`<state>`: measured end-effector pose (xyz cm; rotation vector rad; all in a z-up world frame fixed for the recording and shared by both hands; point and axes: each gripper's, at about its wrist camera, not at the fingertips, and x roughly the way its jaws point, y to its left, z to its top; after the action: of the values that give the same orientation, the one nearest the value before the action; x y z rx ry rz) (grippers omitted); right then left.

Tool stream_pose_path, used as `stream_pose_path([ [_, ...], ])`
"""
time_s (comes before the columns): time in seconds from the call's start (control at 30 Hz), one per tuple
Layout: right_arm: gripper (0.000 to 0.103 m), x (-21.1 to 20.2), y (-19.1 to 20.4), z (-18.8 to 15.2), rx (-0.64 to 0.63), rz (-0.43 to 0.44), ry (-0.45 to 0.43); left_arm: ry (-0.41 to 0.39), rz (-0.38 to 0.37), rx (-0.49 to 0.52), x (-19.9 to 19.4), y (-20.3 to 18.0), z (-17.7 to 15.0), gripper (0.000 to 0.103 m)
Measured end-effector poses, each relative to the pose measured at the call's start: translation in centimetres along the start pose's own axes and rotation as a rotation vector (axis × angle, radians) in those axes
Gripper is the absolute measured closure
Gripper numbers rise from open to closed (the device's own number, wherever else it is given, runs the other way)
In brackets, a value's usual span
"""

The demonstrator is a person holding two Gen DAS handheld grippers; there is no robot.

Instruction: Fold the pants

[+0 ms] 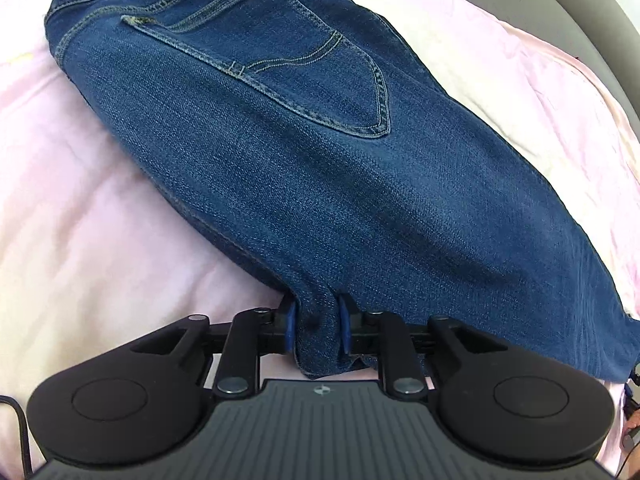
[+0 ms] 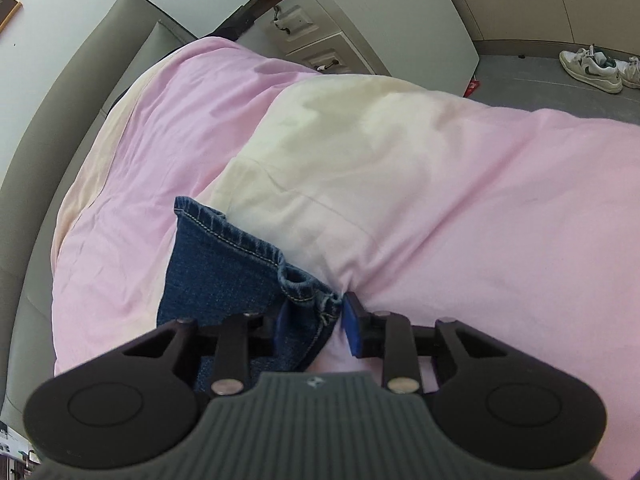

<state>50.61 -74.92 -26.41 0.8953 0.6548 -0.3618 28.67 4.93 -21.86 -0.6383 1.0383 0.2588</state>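
Blue denim pants [image 1: 304, 152] lie on a pink duvet [image 1: 80, 220], back pocket and brown leather waistband patch up, the waist at the far upper left. My left gripper [image 1: 318, 326] is shut on a bunched fold of the denim at the near edge, the cloth pinched between its blue pads. In the right wrist view a hemmed leg end of the pants [image 2: 228, 264] lies on the duvet [image 2: 460, 208]. My right gripper [image 2: 316, 324] is shut on the hem corner, blue pads on either side of the cloth.
A grey padded headboard [image 2: 60, 128] curves along the left of the bed. A white cabinet with drawers [image 2: 360, 28] stands beyond the bed. White sneakers [image 2: 596, 68] lie on the grey floor at the far right.
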Motion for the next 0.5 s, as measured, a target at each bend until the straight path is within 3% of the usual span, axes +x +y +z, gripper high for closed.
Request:
stream_pose_path([
  [0.07,0.094,-1.0,1.1,0.4,-0.053,-0.031,-0.023,-0.007,0.008,0.008,-0.5,-0.2,-0.1,0.085],
  [0.23,0.097,-5.0,4.4,1.0,-0.144,-0.118,-0.103,-0.011,-0.004,0.014,-2.5,-0.3,0.6,0.090],
  [0.27,0.103,-6.0,4.9,1.0,-0.147,-0.134,-0.119,-0.014,-0.013,0.015,-3.0,-0.3,0.9,0.090],
  [0.3,0.103,-7.2,5.4,1.0,-0.150,-0.150,-0.148,-0.020,-0.021,0.022,-3.7,-0.3,1.0,0.090],
  [0.5,0.103,-13.9,7.1,2.7,-0.199,-0.132,-0.185,-0.023,-0.076,0.028,-6.2,0.8,1.9,0.091],
])
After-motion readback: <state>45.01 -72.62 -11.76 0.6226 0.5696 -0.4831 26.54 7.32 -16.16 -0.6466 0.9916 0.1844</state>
